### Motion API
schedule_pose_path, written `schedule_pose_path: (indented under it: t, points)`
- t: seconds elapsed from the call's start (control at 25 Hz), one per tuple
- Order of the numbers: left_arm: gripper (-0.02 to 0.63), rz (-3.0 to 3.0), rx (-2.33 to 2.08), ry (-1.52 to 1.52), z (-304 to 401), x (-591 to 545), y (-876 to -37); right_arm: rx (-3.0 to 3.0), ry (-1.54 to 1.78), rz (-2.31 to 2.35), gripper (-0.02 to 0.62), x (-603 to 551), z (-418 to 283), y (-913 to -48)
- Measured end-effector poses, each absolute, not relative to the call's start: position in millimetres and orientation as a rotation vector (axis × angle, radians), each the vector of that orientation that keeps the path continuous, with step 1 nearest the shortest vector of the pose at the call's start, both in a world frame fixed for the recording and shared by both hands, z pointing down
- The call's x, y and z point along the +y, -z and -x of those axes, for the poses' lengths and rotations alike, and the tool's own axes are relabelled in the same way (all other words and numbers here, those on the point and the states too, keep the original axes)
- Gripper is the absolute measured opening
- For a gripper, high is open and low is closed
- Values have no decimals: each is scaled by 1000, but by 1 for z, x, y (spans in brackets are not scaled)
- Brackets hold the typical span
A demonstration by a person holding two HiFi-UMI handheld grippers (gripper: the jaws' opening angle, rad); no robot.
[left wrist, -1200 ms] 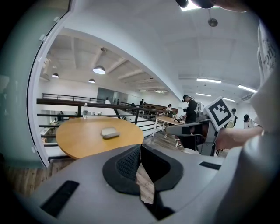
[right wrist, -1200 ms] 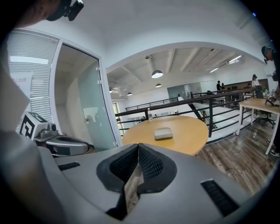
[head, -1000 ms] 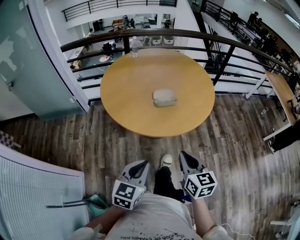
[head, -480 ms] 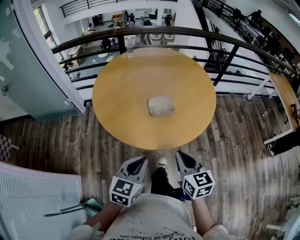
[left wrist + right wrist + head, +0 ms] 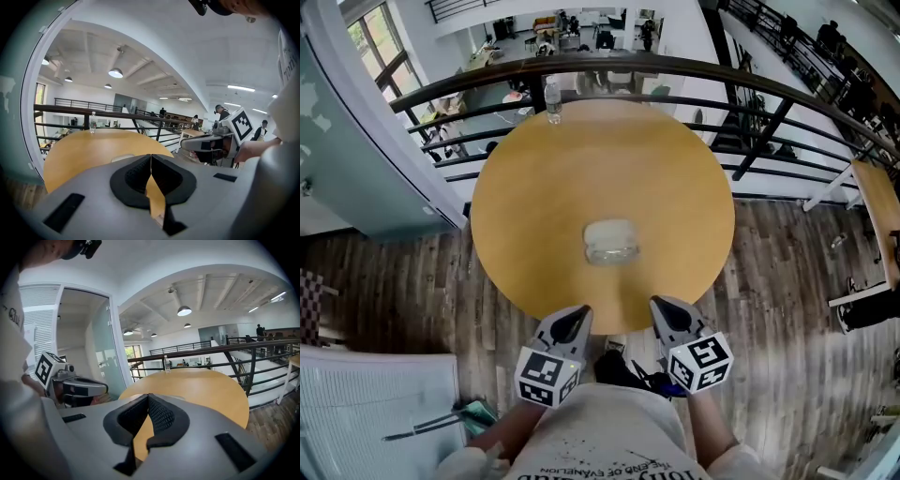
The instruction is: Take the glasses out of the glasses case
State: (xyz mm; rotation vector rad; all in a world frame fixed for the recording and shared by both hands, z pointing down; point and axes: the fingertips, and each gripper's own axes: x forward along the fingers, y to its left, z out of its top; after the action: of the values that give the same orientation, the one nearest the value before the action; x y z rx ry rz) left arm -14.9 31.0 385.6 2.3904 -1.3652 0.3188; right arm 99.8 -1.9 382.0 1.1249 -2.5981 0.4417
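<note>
Closed, empty left claw point(image 5: 570, 324) and right claw point(image 5: 664, 314) face round table point(image 5: 534, 187) by railing point(image 5: 675, 67), seemingly bearing a case point(image 5: 610, 241).

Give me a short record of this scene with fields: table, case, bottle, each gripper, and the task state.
table: round wooden table, railing behind it
glasses case: pale glasses case near the table's middle, appears closed
bottle: clear bottle upright at the far edge
left gripper: left gripper jaws together, empty, at the near edge, apart from the case
right gripper: right gripper jaws together, empty, at the near edge
task state: not begun, case untouched
</note>
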Motion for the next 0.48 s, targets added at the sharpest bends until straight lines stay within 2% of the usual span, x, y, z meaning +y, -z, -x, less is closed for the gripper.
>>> schedule_pose_path:
  t: [0.48]
  points:
    - [25, -2340, -1446, -295, -12, -56, -389, -2713, -466, -974, 25, -82, -112, -387]
